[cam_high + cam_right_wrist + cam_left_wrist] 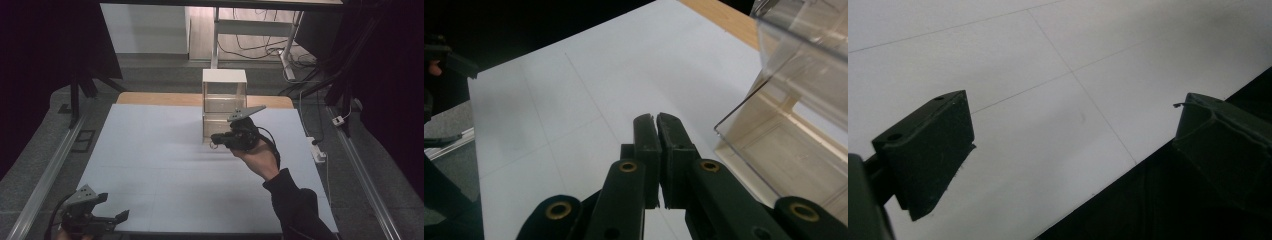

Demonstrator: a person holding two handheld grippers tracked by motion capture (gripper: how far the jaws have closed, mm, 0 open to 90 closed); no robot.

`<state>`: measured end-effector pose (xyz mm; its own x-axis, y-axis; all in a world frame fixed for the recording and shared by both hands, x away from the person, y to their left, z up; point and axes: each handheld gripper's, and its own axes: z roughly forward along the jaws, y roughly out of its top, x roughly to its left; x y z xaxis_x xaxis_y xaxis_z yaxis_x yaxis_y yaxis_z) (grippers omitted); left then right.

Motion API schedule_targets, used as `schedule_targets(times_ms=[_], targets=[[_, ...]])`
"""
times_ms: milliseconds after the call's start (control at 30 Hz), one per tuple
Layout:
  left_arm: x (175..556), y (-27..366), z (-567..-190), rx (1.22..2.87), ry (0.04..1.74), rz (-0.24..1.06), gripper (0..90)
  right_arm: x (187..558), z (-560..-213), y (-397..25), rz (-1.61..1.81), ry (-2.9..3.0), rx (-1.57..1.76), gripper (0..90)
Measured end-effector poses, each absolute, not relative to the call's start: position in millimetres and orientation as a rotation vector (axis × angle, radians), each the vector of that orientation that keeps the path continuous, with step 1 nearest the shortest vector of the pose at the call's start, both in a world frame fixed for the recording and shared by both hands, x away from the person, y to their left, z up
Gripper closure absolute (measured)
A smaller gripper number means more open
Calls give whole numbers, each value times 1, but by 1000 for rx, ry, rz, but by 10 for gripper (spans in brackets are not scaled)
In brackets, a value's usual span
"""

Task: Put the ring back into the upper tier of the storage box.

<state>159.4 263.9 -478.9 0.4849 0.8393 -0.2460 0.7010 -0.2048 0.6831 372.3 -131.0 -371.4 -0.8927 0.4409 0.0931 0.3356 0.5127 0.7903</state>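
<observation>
Clear plastic two-tier box with a white top (224, 102) stands upright, long axis vertical, just ahead of the right gripper (216, 140). In the right gripper view the box (796, 120) is just right of the jaws, open side facing them, and both compartments look empty as far as I can tell. Right gripper (657, 125) has its jaws pressed together, nothing between them. Left gripper (112, 207) sits well apart at the near edge of the pale blue table mat (165, 165), jaws spread wide, holding nothing.
</observation>
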Motion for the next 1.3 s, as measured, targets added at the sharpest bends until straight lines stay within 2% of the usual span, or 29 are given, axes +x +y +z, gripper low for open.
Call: schedule_targets(times_ms=[967,1300], targets=[[159,264,-479,1963,1270,228,30,416,-317,-133,1386,2438,730,873],[159,264,-479,1962,1269,227,30,435,-312,-131,1367,2390,778,873]])
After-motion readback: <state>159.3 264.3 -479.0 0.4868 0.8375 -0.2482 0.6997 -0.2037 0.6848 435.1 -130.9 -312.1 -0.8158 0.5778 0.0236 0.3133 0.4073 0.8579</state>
